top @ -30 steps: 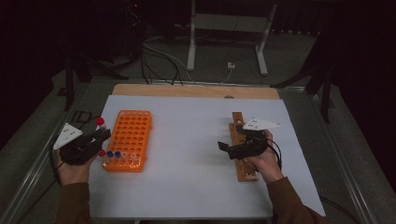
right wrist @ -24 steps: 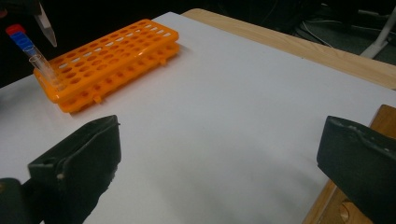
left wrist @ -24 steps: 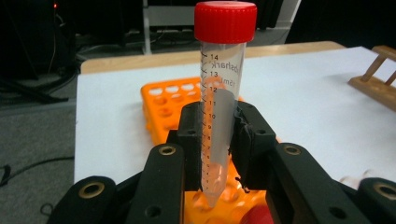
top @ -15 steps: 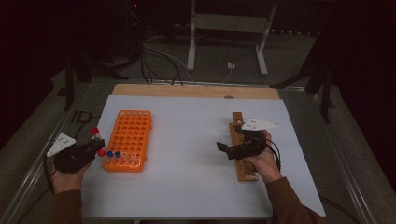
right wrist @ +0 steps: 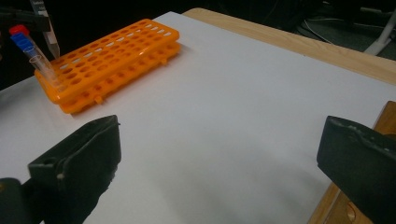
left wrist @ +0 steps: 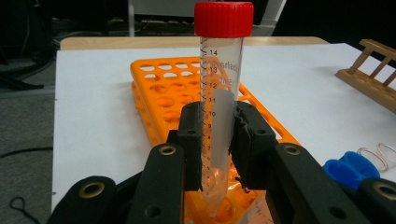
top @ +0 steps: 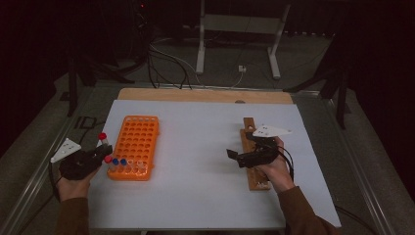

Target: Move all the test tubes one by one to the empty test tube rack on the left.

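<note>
White table (top: 195,196) carries an orange rack (top: 134,147) (left) and a wooden rack (top: 255,176).

Graduation numbers on the red-capped tube

The clear tube (left wrist: 218,112) carries a printed scale, its figures 14, 13, 12, 11, 10 running down toward 6 o'clock; smaller digits below blur, and faint lettering at its 3 o'clock side cannot be read.
</note>
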`<act>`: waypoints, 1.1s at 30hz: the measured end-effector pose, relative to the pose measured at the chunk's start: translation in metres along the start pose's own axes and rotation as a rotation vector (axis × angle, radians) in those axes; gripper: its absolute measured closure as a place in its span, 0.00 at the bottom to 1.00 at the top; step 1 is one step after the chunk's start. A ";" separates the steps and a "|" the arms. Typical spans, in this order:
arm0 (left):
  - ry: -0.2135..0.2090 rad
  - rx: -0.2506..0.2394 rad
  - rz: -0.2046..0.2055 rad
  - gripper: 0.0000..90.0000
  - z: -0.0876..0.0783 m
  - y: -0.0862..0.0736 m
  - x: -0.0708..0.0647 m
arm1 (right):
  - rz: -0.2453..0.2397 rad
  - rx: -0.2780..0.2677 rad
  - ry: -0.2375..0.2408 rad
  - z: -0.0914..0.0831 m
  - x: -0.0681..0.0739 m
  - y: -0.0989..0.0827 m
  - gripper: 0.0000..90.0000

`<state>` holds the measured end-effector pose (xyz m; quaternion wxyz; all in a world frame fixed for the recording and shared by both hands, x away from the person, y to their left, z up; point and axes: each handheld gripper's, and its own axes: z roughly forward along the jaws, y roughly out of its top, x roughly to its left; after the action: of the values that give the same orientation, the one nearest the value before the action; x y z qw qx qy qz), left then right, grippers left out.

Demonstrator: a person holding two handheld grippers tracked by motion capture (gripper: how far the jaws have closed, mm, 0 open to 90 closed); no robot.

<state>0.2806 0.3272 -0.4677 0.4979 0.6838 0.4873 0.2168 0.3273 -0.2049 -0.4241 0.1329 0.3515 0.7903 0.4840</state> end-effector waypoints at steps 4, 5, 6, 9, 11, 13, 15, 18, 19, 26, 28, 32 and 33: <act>-0.015 0.014 -0.008 0.83 0.002 -0.004 0.003 | 0.003 -0.003 0.001 0.000 0.000 0.000 0.00; -0.017 0.020 -0.008 0.83 0.002 -0.006 0.004 | 0.004 -0.003 0.001 0.000 0.001 0.000 0.00; -0.017 0.020 -0.012 0.83 0.003 -0.007 0.004 | 0.003 -0.003 0.002 0.000 0.001 0.000 0.00; -0.023 0.030 -0.006 0.83 0.001 -0.006 0.005 | 0.003 -0.002 0.003 0.000 0.001 0.000 0.00; -0.031 0.045 -0.001 0.82 0.001 -0.006 0.006 | 0.003 -0.002 0.002 0.001 0.000 0.000 0.00; -0.038 0.059 0.001 0.82 0.001 -0.007 0.007 | 0.006 -0.003 0.001 0.001 0.000 0.000 0.00; -0.041 0.064 0.003 0.81 0.001 -0.007 0.008 | 0.006 -0.003 0.000 0.001 0.000 -0.001 0.00; -0.031 0.066 0.009 0.79 0.000 -0.008 0.008 | 0.007 -0.002 -0.001 0.001 0.000 -0.001 0.00; -0.024 0.066 0.008 0.77 0.000 -0.008 0.008 | 0.007 -0.002 -0.002 0.001 0.000 -0.001 0.00; -0.038 0.053 0.004 0.73 -0.005 -0.009 0.011 | 0.017 -0.002 -0.006 0.002 -0.001 -0.002 0.00; -0.045 0.041 -0.001 0.73 -0.007 -0.007 0.012 | 0.016 0.001 -0.006 0.002 -0.001 -0.002 0.00; -0.052 0.015 -0.007 0.71 -0.012 -0.002 0.013 | 0.018 0.001 -0.005 0.003 -0.001 -0.003 0.00; -0.053 0.011 -0.003 0.70 -0.013 0.000 0.013 | 0.019 0.001 -0.006 0.003 -0.001 -0.003 0.00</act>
<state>0.2760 0.3443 -0.4651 0.5073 0.6914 0.4759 0.1951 0.3285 -0.2045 -0.4283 0.1304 0.3603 0.7868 0.4839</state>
